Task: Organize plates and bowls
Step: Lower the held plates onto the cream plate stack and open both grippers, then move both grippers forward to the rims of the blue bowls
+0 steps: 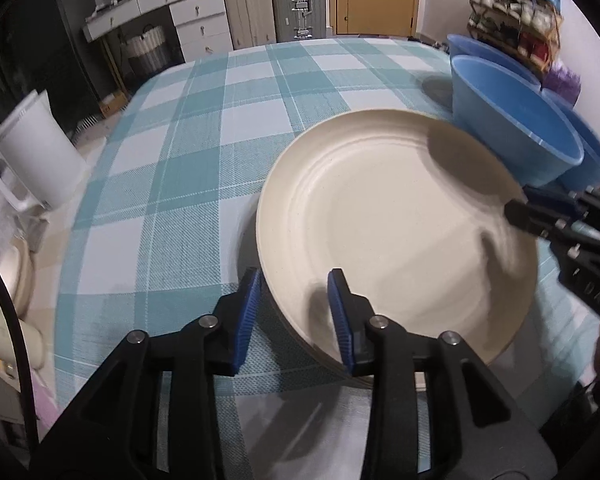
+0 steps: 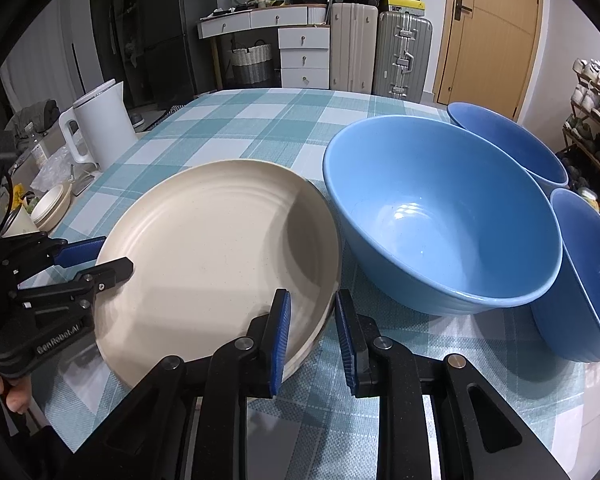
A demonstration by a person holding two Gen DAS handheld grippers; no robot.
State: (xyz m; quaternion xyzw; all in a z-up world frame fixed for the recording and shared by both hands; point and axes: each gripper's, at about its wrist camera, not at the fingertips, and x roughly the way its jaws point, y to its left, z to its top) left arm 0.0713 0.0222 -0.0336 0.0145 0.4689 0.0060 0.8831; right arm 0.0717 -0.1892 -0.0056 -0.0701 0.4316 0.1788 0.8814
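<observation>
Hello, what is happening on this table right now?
A person is tidying dishes with a hand-held claw in each hand. Both claws are at the cream plate, which seems to top a small stack on the checked tablecloth. The right claw straddles the plate's rim on the side near the blue bowls. The left claw straddles the opposite rim with a visible gap, not gripping. Three blue bowls stand beside the plate; the nearest one almost touches it.
</observation>
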